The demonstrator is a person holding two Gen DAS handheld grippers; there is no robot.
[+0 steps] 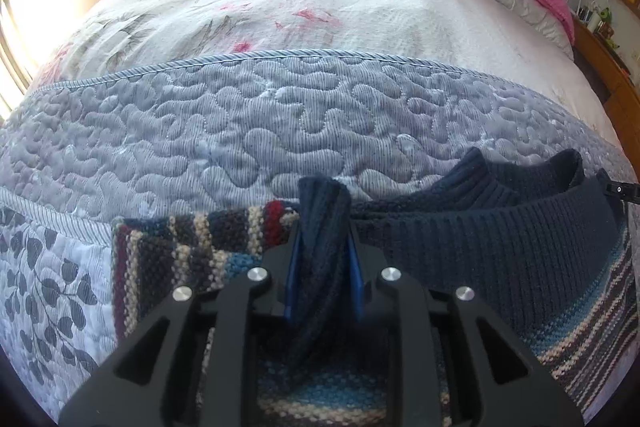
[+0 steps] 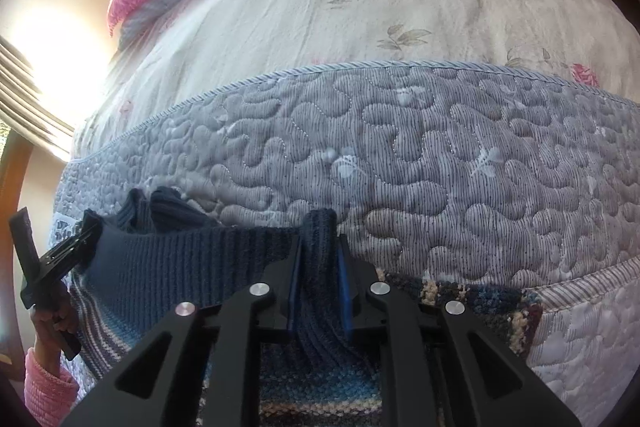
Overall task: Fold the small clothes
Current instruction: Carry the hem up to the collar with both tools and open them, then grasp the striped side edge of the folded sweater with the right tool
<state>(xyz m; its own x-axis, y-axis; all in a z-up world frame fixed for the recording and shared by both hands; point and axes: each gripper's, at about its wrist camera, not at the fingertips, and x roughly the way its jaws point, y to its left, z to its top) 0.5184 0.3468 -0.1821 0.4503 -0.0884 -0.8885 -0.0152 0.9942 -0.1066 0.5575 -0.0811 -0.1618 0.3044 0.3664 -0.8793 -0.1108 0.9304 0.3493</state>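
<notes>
Two grippers each pinch a bunched corner of the same small knitted sweater (image 1: 500,239). The left gripper (image 1: 324,227) has its jaws closed to a narrow gap on a wad of the navy ribbed hem (image 1: 324,211), and the right gripper (image 2: 320,251) is clamped the same way on the hem's other end. The ribbed band runs taut between them — to the right of the left gripper, to the left of the right one. Below and behind both sets of fingers the striped body of the garment hangs or drapes toward the cameras; ahead of the fingers lies the blue quilted cover (image 1: 240,131) of the bed, bare of other clothes. As I judge it, the fold is barely begun — the sweater is gripped and stretched, but no crease is laid yet, and bringing the hem over, folding the sides in and smoothing remain. Whether the sleeves are tucked cannot be seen.
</notes>
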